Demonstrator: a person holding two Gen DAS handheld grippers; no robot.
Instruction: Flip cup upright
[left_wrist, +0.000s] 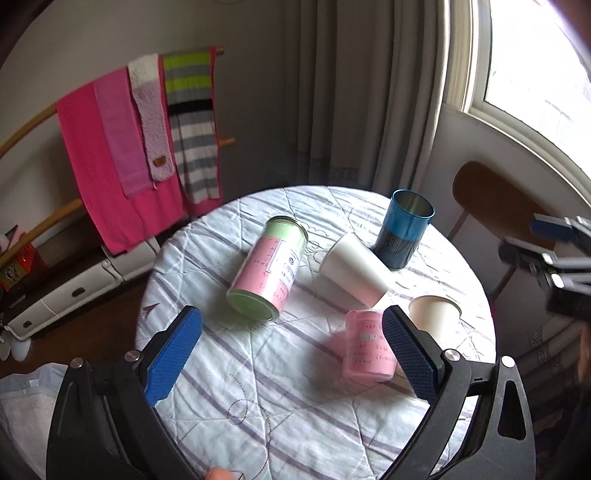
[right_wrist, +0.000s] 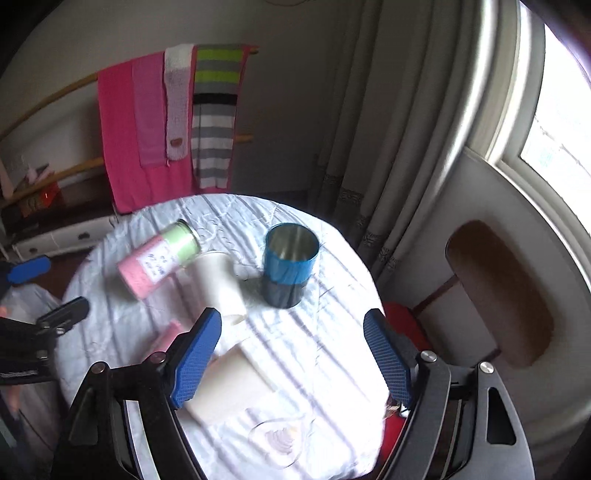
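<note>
A white paper cup (left_wrist: 352, 271) lies on its side mid-table, next to the blue tin; it also shows in the right wrist view (right_wrist: 221, 286). A second cream cup (left_wrist: 436, 317) stands mouth up near the right edge; in the right wrist view it (right_wrist: 231, 387) sits just below my right gripper's left pad. A small pink cup (left_wrist: 367, 349) stands by my left gripper's right finger. My left gripper (left_wrist: 291, 354) is open and empty above the near table. My right gripper (right_wrist: 291, 354) is open and empty; it also shows at the far right (left_wrist: 546, 251).
A round table (left_wrist: 258, 406) with a striped white cloth. A pink-and-green can (left_wrist: 267, 269) lies on its side. A blue-and-black tin (left_wrist: 402, 232) stands upright. A wooden chair (right_wrist: 498, 295) is at the right; a rack of towels (left_wrist: 136, 147) is behind.
</note>
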